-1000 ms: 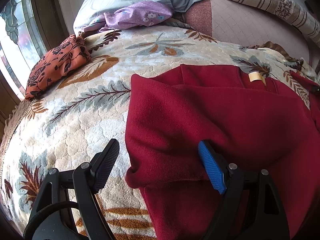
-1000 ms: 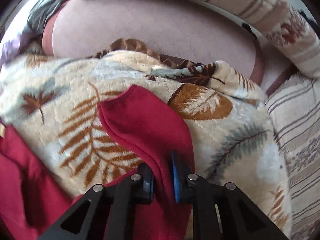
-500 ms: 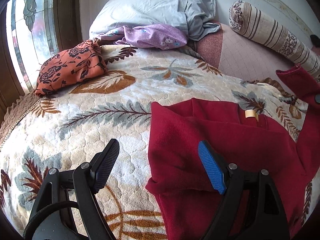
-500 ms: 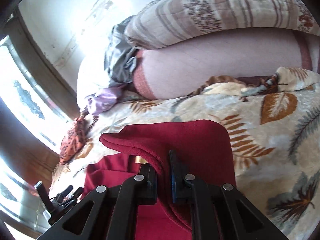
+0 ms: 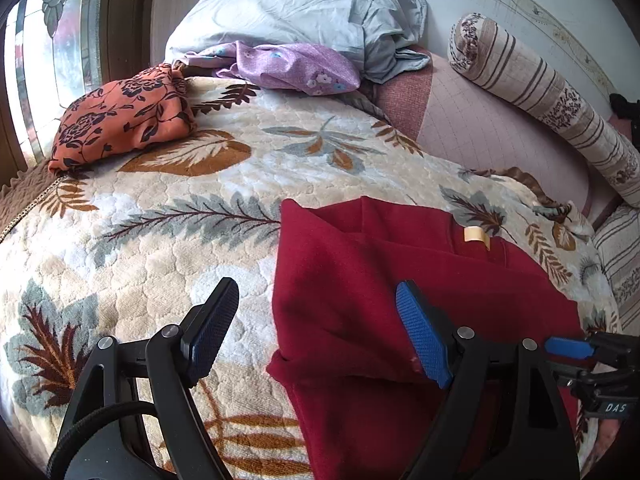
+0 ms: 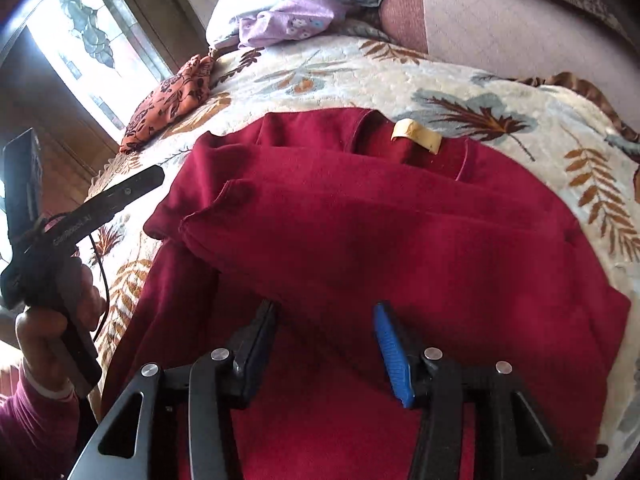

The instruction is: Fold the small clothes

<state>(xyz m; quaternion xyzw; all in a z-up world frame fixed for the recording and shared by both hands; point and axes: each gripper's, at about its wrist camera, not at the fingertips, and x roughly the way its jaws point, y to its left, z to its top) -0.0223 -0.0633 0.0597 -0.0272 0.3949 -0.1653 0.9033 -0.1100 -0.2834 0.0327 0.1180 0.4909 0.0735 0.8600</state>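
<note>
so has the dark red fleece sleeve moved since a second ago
Yes. The dark red fleece sleeve has come off the leaf-patterned quilt and now lies folded across the garment's body, below the tan neck label. The right claw has just been opening, empty.

A bed carries a cream blanket (image 5: 160, 248) patterned with leaves. At its head lie a pale blue pillow (image 5: 304, 4), a purple floral cloth (image 5: 296, 66) and an orange floral bundle (image 5: 120, 116). A striped bolster (image 5: 548, 92) lies to the right, a window (image 5: 52, 32) to the left.
</note>
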